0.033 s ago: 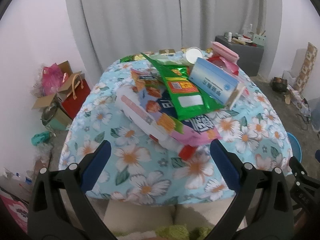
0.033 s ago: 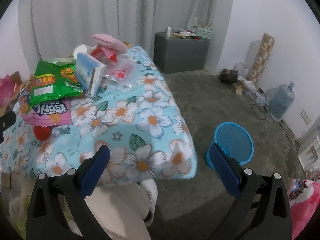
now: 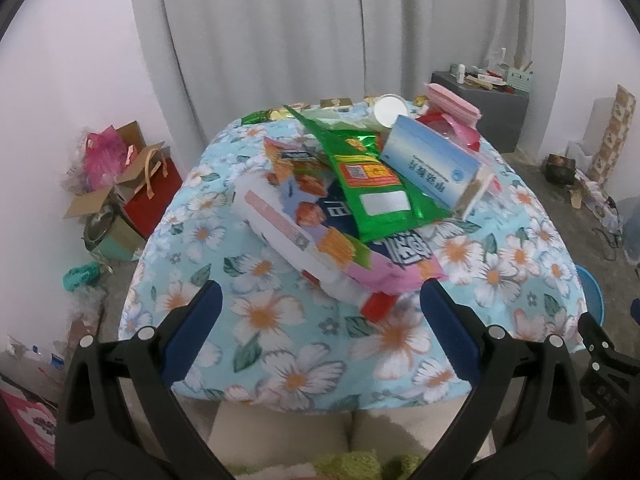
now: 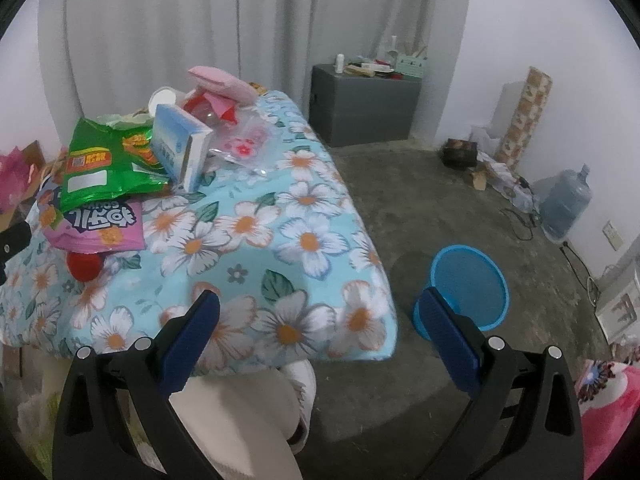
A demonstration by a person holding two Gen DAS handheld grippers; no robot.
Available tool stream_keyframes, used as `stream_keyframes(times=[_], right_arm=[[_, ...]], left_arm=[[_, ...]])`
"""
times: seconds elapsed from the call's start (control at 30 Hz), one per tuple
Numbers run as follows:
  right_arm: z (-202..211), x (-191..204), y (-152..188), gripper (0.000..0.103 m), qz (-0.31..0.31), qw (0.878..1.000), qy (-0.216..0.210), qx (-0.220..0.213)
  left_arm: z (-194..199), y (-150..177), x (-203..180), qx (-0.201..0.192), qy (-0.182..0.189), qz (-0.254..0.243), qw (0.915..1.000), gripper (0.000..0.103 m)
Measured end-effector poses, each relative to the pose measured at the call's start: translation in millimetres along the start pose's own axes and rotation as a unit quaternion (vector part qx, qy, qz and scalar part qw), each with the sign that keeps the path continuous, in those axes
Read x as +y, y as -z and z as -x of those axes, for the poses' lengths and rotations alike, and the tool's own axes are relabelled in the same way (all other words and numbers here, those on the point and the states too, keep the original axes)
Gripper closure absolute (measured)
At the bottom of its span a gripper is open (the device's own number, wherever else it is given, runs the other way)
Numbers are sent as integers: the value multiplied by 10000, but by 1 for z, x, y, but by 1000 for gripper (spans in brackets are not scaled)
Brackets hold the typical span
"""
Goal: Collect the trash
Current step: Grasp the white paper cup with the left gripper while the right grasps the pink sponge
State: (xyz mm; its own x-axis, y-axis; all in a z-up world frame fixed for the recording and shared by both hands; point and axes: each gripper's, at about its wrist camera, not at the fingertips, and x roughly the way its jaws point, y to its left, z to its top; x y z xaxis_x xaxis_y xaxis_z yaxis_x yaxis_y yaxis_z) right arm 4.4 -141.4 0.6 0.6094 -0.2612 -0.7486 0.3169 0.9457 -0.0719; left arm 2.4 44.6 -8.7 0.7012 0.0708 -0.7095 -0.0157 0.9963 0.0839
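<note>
Grey curtains [image 4: 248, 32] back a concrete floor [image 4: 420, 208] and grey cabinet [image 4: 364, 104].

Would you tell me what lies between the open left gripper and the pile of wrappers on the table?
Only bare floral tablecloth: in the left wrist view, nothing sits between the left gripper and the nearest piece, the pink snack bag at the pile's front.

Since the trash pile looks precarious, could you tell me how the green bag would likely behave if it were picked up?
The green bag looks flat, crinkled and empty, so probably light and floppy. Its glossy foil may slip between pads. The blue box leans on it, so lifting would likely tip the box.
</note>
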Motion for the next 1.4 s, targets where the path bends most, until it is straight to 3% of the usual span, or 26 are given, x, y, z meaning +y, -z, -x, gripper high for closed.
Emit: stream_keyframes(times=[0.23, 0.47, 0.6, 0.7, 1.0, 1.17, 1.3, 1.4], right_arm=[[-20, 13, -14, 6, -48, 9994, -331, -67], [-32, 49, -42, 6, 266, 9915, -1249, -267], [-31, 61, -60, 6, 250, 9873, -1470, -540], [-35, 66, -78, 6, 144, 9864, -1502, -654], [-60, 69, -127, 6, -173, 9824, -1786, -526], [-69, 65, -140, 7, -374, 9795, -1917, -499], [-69, 57, -151, 12, -492, 9762, -2035, -569], [-69, 47, -162, 15, -548, 9733, -2119, -694]], left_arm=[[-24, -13, 30, 339, 23, -12, 9994, 7], [-43, -7, 71, 197, 641, 359, 9971, 7], [-48, -3, 97, -144, 1252, 760, 9891, 7], [-51, -1, 116, -436, 1728, 1094, 9779, 7], [-66, -14, 126, -653, 2153, 1238, 9665, 7], [-70, -45, 136, -834, 2510, 1356, 9548, 7], [-64, -96, 137, -1089, 2843, 1128, 9458, 7], [-65, -135, 120, -1195, 2818, 565, 9503, 7]])
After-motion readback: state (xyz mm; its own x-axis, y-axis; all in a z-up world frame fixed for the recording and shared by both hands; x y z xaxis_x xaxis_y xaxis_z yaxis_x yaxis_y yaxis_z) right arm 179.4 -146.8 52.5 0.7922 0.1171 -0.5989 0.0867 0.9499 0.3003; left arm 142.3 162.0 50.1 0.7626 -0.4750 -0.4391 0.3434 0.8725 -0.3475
